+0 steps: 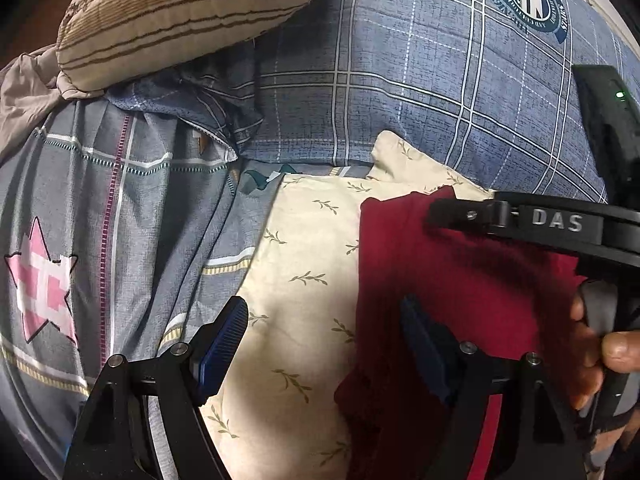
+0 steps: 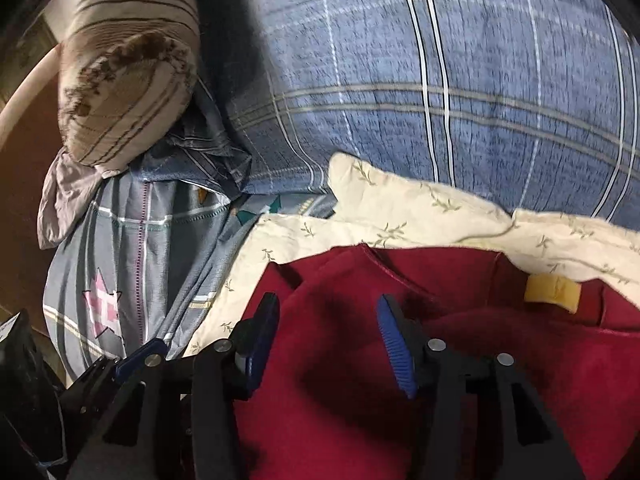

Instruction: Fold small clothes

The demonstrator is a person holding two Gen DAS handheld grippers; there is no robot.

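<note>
Folding under way: a dark red garment (image 2: 460, 380) lies rumpled on a cream leaf-print cloth (image 1: 304, 264), the landmark for every place below.
Far left of the cream cloth: a grey sheet with a pink star (image 1: 40, 276) and, beyond it, a brown striped pillow (image 1: 172, 16).
Behind the cream cloth: a blue plaid pillow (image 1: 400, 72) with a round crest.
Left gripper (image 1: 324, 344): jaws spread wide and grasping nothing, one pad over the bare cream cloth, the other over the garment's left edge.
On the cream cloth's right half: the red garment, collar side away from the cameras, its yellow neck label (image 2: 554, 292) showing.
Right gripper (image 2: 328, 340): jaws parted about halfway above the red fabric; nothing is visibly pinched between the pads.
At the right edge of the left view: a hand (image 1: 596, 352) holds that gripper's handle.
Done so far: the garment is laid out on the cloth, though creased; no finished fold shows.
Left to do, by my judgement: take hold of an edge, smooth it, and make the folds.
</note>
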